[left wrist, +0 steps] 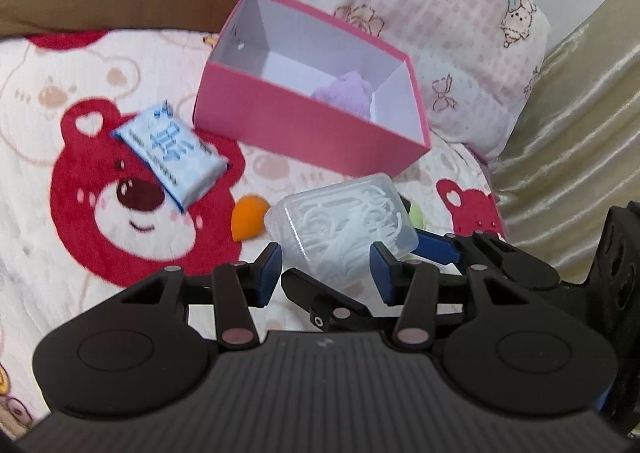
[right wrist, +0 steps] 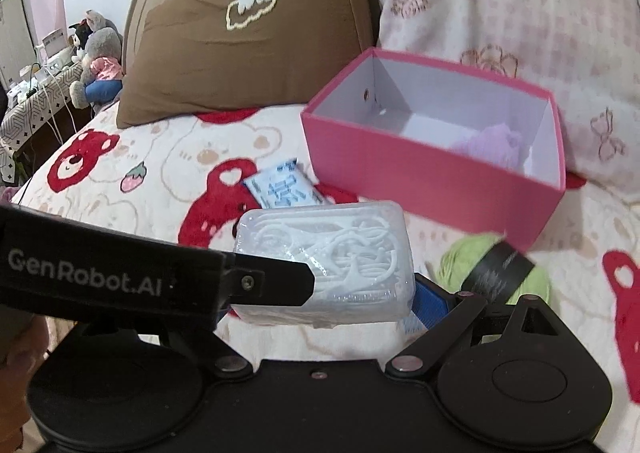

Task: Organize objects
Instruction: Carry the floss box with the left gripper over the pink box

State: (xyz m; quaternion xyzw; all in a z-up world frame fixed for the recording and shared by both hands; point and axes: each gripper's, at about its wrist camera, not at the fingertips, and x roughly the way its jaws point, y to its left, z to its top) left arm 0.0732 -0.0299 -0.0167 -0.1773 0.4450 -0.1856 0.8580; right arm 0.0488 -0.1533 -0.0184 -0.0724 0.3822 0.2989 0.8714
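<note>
A clear plastic box (left wrist: pixel 344 221) full of white pieces hangs above the bear-print blanket (left wrist: pixel 60 237), short of the open pink box (left wrist: pixel 304 125). My left gripper (left wrist: pixel 326 271) is shut on its near end, a blue pad on each side. My right gripper (right wrist: pixel 324 305) is shut on the same clear box (right wrist: pixel 324 261): its right pad presses the box's end, and its left finger is hidden behind the left gripper's finger (right wrist: pixel 280 285). A purple cloth (right wrist: pixel 492 145) lies inside the pink box (right wrist: pixel 420 181).
On the blanket lie a blue-and-white tissue pack (left wrist: pixel 172 157), an orange sponge (left wrist: pixel 248 221) and a green yarn ball with a black label (right wrist: pixel 472 265). A brown pillow (right wrist: pixel 240 45) and a pink checked pillow (left wrist: pixel 420 13) stand behind. Gold fabric (left wrist: pixel 580 133) lines the right edge.
</note>
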